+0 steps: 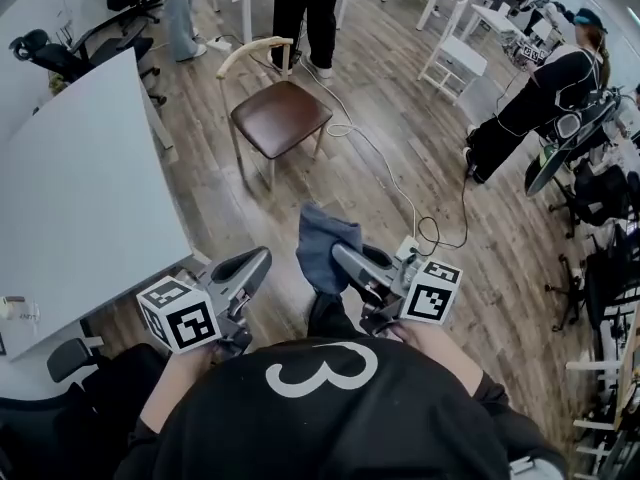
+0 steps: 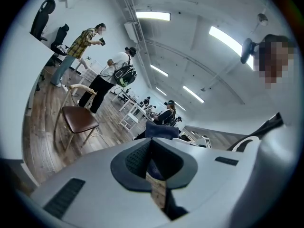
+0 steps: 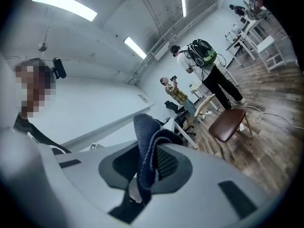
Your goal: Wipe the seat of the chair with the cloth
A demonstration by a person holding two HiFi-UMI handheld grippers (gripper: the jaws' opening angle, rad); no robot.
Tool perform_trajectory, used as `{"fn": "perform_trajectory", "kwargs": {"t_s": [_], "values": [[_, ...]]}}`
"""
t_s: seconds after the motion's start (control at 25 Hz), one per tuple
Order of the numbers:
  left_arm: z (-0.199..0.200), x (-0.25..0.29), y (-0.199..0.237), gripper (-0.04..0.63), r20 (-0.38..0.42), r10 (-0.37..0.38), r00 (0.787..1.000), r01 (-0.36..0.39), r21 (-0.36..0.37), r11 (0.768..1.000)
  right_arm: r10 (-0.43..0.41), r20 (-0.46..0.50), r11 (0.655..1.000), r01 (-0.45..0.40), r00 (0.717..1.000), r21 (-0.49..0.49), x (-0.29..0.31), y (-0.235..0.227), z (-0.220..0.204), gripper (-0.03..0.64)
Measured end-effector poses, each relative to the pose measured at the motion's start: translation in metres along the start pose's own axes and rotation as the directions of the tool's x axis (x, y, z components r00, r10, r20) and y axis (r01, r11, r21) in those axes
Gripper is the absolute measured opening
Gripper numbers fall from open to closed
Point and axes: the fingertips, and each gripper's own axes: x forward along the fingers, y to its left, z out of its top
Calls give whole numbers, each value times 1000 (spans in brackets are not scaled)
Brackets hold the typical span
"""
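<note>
A chair with a brown seat (image 1: 280, 118) and a pale curved backrest stands on the wood floor, well ahead of me. It shows small in the left gripper view as chair (image 2: 78, 118) and in the right gripper view as chair (image 3: 228, 122). A dark blue cloth (image 1: 325, 240) sticks up from my right gripper (image 1: 342, 258), which is shut on it; the cloth (image 3: 145, 141) folds over between the jaws of the right gripper (image 3: 147, 167). My left gripper (image 1: 260, 260) is held beside it, low and near my body. Its jaws in the left gripper (image 2: 151, 163) view are together with nothing held.
A large white table (image 1: 80, 188) fills the left side. A white cable (image 1: 400, 183) runs across the floor right of the chair. A person (image 1: 305, 8) stands just behind the chair, another person (image 1: 530, 108) is at the right. White stools (image 1: 455, 58) and office chairs (image 1: 590, 188) stand around.
</note>
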Motion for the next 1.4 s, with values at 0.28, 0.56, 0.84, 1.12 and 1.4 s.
{"fn": "perform_trajectory", "kwargs": {"t_s": [0.28, 0.56, 0.84, 1.12, 1.4], "values": [[27, 66, 41, 12, -34, 93, 995, -94, -44, 995, 48, -43, 996, -45, 998, 73, 23, -74, 41, 54], [61, 166, 92, 12, -65, 142, 988, -148, -94, 984, 56, -93, 991, -44, 994, 128, 40, -172, 97, 54], [78, 238, 126, 12, -71, 163, 984, -171, -124, 978, 77, -162, 992, -59, 984, 113, 59, -237, 132, 54], [92, 252, 177, 12, -83, 194, 977, -207, -184, 961, 61, -209, 988, -29, 976, 151, 106, -281, 141, 54], [120, 247, 294, 12, -84, 262, 961, -275, -328, 904, 9, -296, 982, 48, 955, 184, 193, -338, 148, 54]]}}
